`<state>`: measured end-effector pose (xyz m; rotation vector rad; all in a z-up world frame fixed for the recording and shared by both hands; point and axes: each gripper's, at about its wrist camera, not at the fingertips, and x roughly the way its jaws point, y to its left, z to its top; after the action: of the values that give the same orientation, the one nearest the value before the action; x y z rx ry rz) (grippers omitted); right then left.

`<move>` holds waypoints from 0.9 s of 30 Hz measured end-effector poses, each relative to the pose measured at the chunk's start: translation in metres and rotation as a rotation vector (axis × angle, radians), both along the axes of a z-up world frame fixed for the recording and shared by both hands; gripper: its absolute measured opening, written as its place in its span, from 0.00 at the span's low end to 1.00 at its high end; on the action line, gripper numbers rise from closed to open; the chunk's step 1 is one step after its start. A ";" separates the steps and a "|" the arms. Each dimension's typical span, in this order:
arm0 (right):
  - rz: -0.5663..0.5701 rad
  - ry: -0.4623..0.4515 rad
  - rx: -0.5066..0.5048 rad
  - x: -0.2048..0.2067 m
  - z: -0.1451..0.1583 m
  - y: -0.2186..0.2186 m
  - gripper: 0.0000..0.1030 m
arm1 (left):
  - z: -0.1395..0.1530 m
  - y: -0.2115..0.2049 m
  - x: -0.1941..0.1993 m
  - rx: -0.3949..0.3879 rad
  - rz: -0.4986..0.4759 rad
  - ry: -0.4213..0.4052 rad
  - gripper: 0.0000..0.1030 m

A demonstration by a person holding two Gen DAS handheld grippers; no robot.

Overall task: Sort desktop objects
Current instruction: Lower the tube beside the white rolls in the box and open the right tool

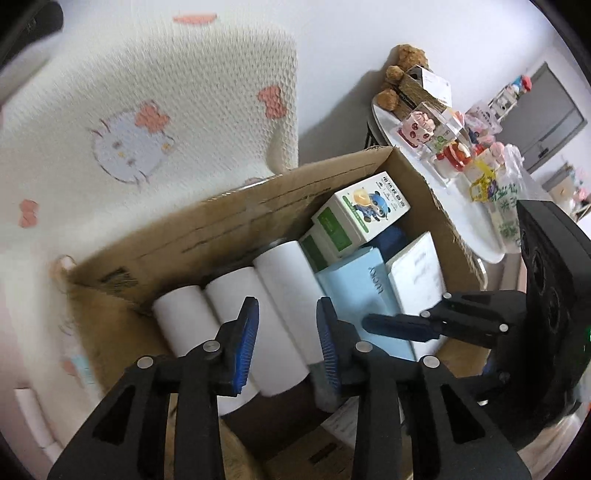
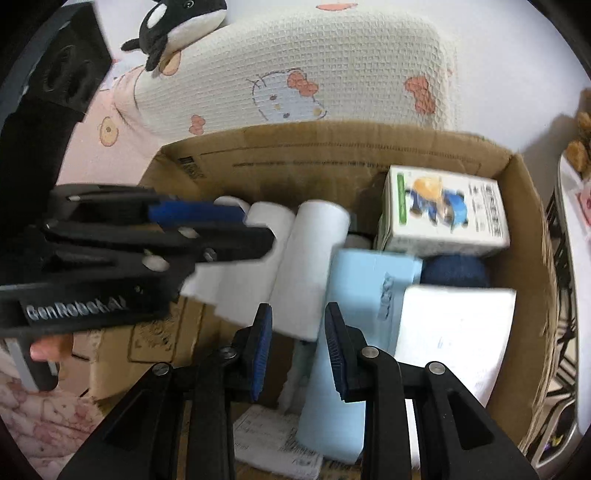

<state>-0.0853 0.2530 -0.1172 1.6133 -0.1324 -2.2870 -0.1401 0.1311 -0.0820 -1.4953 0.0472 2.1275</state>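
Note:
An open cardboard box point(image 1: 236, 221) point(image 2: 332, 155) holds three white rolls point(image 1: 284, 295) point(image 2: 317, 258) lying side by side. Beside them are a green-and-white carton with a cartoon figure point(image 1: 364, 214) point(image 2: 443, 210), a light blue box point(image 1: 354, 288) point(image 2: 369, 280), a white box point(image 1: 417, 273) point(image 2: 454, 325) and a dark blue round thing point(image 2: 454, 269). My left gripper point(image 1: 287, 339) point(image 2: 255, 227) hangs open just above the rightmost roll, pads clear of it. My right gripper point(image 2: 299, 354) point(image 1: 395, 317) is shut to a narrow gap at the light blue box's left edge; I cannot tell whether it pinches anything.
A cream knitted cushion with a cat print point(image 1: 147, 110) point(image 2: 295, 74) rises behind the box. An orca plush point(image 2: 177, 22) sits on it. To the right a round white table point(image 1: 472, 221) carries figurines and a teddy bear point(image 1: 402, 62). Printed paper point(image 2: 273, 439) lies on the box floor.

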 end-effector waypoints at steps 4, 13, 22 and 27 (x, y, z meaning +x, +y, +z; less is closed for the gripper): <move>-0.002 -0.064 -0.068 0.010 -0.004 -0.006 0.25 | 0.001 -0.007 0.017 -0.038 -0.041 0.006 0.35; 0.015 -0.111 -0.029 0.018 -0.018 -0.032 0.25 | -0.018 -0.009 0.040 -0.201 -0.124 -0.035 0.33; -0.002 -0.118 0.018 0.004 -0.021 -0.027 0.25 | -0.022 -0.012 0.027 -0.193 -0.135 -0.046 0.29; -0.027 -0.182 -0.006 -0.005 -0.031 -0.019 0.25 | -0.019 -0.014 0.025 -0.177 -0.130 -0.047 0.29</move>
<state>-0.0900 0.2336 -0.1477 1.8254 -0.2061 -2.1531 -0.1155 0.1171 -0.1013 -1.5954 0.3154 2.0270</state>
